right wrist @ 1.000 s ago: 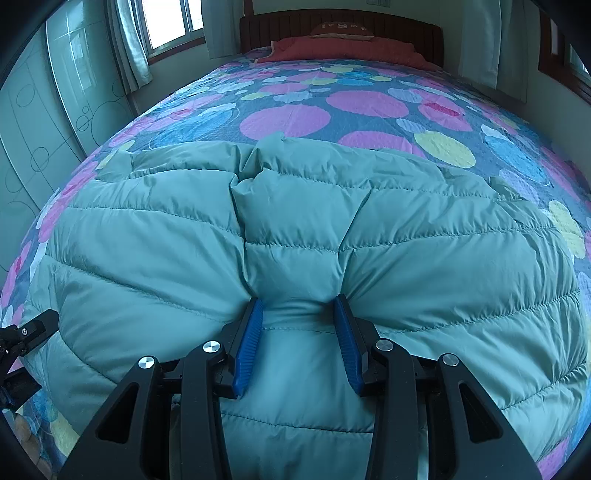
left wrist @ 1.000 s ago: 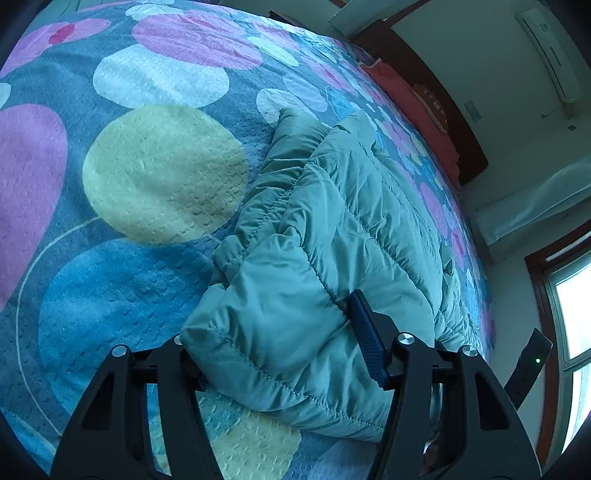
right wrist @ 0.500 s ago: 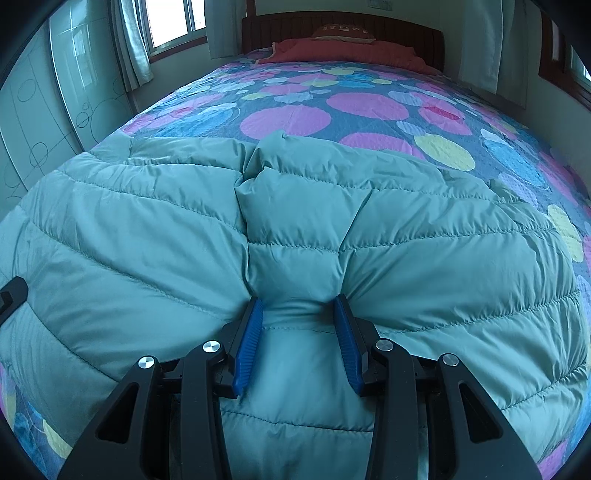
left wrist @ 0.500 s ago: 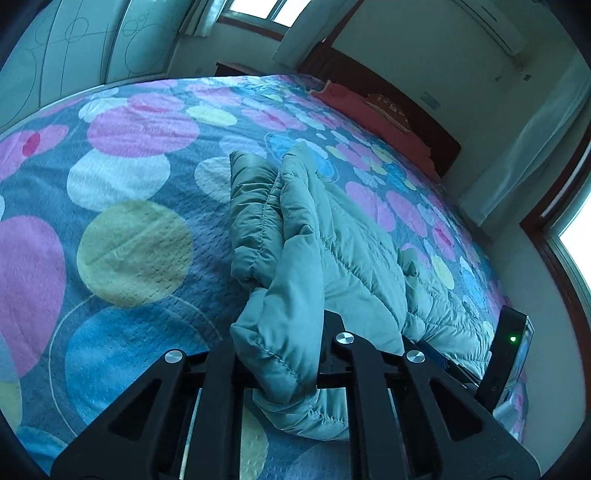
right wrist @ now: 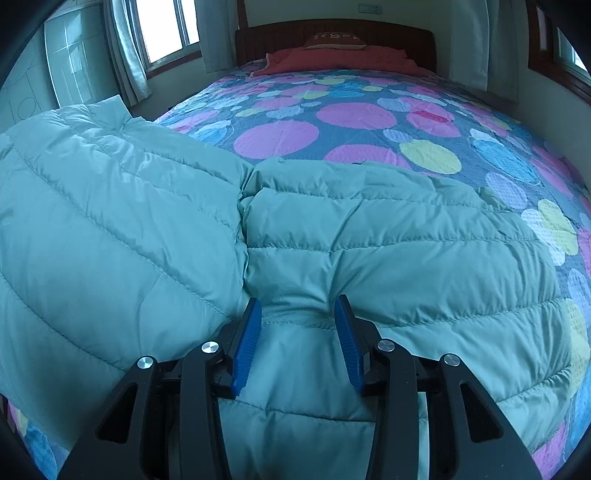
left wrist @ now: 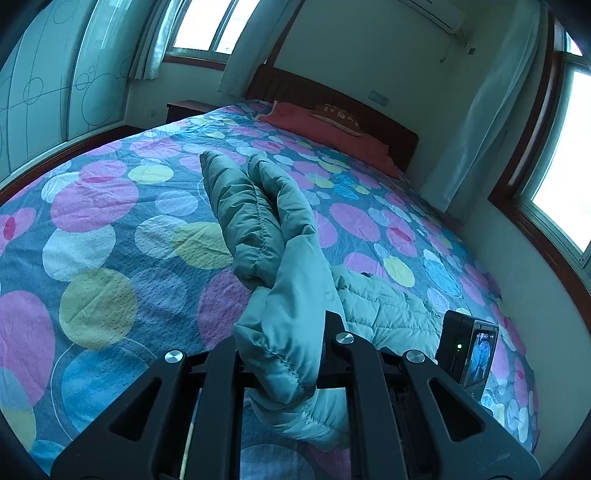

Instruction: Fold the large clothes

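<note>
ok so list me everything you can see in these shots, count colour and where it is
puffer jacket: one, pale green, quilted, spread on the near part of the bed, one edge lifted
bedspread: one, blue with pink, yellow and white circles, covering the bed
blanket: one, red, at the head of the bed
cushion: one, brownish with pale lettering, on the red blanket
headboard: one, dark wood, far end of the bed
windows: at least two, bright, on the walls beside the bed
curtains: several, pale, beside the windows
air conditioner: one, white, high on the wall
left tool: one, black, shut on the jacket's raised edge
right tool: one, black with blue pads, gripping a fold of the jacket
</note>
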`<state>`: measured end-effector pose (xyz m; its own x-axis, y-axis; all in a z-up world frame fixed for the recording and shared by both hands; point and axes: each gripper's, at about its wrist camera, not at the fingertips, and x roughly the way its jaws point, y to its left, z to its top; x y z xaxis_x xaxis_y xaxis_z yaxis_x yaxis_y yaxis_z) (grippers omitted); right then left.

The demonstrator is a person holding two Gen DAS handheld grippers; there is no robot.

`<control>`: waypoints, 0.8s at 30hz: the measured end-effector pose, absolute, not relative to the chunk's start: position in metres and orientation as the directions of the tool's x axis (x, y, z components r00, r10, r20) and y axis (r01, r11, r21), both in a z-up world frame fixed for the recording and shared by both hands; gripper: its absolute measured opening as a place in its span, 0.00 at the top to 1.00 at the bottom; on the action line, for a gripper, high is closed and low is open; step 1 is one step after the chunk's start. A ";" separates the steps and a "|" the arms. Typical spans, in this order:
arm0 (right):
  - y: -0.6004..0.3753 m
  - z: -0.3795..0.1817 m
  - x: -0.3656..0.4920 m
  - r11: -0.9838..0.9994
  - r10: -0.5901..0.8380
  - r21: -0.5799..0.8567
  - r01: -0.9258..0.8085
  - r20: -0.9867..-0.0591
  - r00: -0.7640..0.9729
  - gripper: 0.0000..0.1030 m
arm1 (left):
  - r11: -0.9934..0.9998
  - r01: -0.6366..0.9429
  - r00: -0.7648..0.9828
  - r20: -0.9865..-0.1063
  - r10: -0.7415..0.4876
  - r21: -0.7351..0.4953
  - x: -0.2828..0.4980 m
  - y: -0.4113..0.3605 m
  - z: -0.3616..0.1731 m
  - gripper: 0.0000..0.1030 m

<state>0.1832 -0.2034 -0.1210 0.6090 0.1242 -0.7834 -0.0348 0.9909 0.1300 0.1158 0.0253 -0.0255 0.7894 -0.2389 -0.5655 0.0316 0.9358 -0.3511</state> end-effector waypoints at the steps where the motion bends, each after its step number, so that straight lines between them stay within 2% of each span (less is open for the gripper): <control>1: -0.209 -0.116 0.180 0.991 0.120 0.129 -0.029 -0.776 0.619 0.59 | 0.939 0.042 0.791 -0.563 -0.240 -0.342 0.116 0.019 -0.023 0.89; 13: -0.324 -0.097 0.127 0.982 0.030 0.145 0.123 -0.758 0.652 0.59 | 0.951 0.203 0.756 -0.580 -0.303 -0.233 0.114 -0.088 -0.019 0.89; 24: -0.412 -0.113 0.086 0.948 -0.041 0.166 0.272 -0.783 0.621 0.59 | 0.946 0.296 0.647 -0.701 -0.299 -0.131 0.118 -0.187 -0.086 0.89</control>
